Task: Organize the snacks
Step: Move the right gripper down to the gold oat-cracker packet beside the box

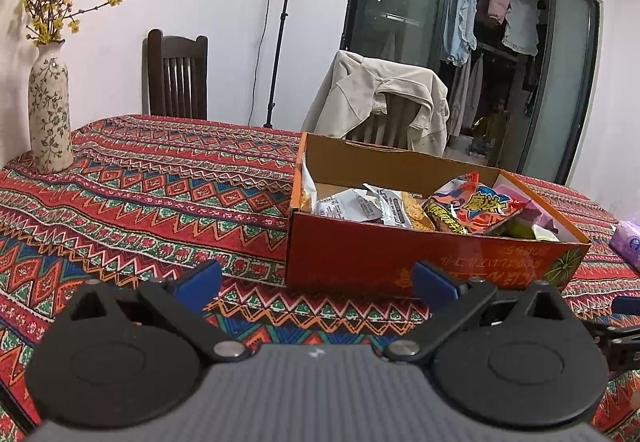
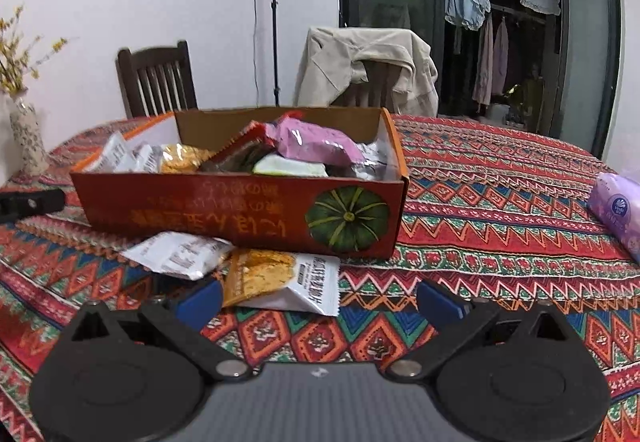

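Observation:
A red cardboard box (image 2: 240,209) with a pumpkin picture stands on the patterned tablecloth and holds several snack packets, among them a pink one (image 2: 316,143). It also shows in the left wrist view (image 1: 400,254), with an orange noodle packet (image 1: 476,207) inside. Two packets lie on the cloth in front of the box: a white one (image 2: 180,254) and a yellow-and-white one (image 2: 280,278). My right gripper (image 2: 320,302) is open and empty, just short of the yellow-and-white packet. My left gripper (image 1: 316,282) is open and empty, near the box's front left corner.
A flowered vase (image 1: 50,113) with yellow blossoms stands at the table's far left. A purple tissue pack (image 2: 618,209) lies at the right. Two chairs stand behind the table, one draped with a beige jacket (image 1: 380,97). The right gripper's tip (image 1: 624,306) shows at the left view's right edge.

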`<state>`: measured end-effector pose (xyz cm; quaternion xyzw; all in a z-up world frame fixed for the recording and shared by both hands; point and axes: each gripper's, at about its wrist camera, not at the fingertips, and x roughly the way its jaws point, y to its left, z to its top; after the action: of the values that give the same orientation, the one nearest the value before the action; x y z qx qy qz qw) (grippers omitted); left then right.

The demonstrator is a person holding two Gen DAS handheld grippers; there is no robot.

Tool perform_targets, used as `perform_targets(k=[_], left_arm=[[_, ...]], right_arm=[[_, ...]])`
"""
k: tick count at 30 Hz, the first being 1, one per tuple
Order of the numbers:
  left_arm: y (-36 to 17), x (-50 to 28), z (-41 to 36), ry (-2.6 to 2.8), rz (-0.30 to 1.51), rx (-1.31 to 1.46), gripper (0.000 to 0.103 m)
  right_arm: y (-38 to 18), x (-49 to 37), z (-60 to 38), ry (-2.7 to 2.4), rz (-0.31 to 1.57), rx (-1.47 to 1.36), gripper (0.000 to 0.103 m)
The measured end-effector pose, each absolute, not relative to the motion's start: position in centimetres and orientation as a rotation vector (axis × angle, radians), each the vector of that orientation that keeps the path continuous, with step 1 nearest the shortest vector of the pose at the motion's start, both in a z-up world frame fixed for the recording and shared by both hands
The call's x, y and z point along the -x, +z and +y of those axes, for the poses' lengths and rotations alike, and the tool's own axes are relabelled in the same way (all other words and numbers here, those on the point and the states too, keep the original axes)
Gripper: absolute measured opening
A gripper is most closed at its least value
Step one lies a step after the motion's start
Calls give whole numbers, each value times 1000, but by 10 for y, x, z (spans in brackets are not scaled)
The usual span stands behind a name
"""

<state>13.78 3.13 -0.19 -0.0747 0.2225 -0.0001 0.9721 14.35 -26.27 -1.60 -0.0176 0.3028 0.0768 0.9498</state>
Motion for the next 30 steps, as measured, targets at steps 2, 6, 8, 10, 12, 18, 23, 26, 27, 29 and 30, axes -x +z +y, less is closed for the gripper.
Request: perform_targets(k=[2,6,8,10,12,18,23,26,27,29,30], left_arm=[[-2,-138,33,-1,451,161,103],[-2,-137,35,-1,450,175,103],[-2,-137,37,-3,450,183,103],[-2,-137,38,-1,453,189,103],[-2,-138,39,-2,458,196,103],[-3,-137,41,-2,465,205,103],[-4,-138,42,-5,476,214,103],[-4,-138,42,-2,476,214,103],[-4,-138,42,-3,475,214,103],[-4,-138,41,-1,473,211,103],[-4,-138,41,-1,474,210,103]], right_arm=[[-18,-149,-260,157,633,42,103],[-18,-161,-252,164,671,50,103],[-18,-167,-246,171,688,59,103],[-18,-174,-238,175,706,78,103],[-22,-182,-230,180,730,100,103],[-36,-200,-227,188,767,43,103],[-40,-197,-227,184,739,44,103],[-41,-196,-228,191,735,48,103],[-41,-196,-230,194,735,47,103],[-41,-195,-231,203,731,42,103],[-41,-193,-231,206,727,42,101]])
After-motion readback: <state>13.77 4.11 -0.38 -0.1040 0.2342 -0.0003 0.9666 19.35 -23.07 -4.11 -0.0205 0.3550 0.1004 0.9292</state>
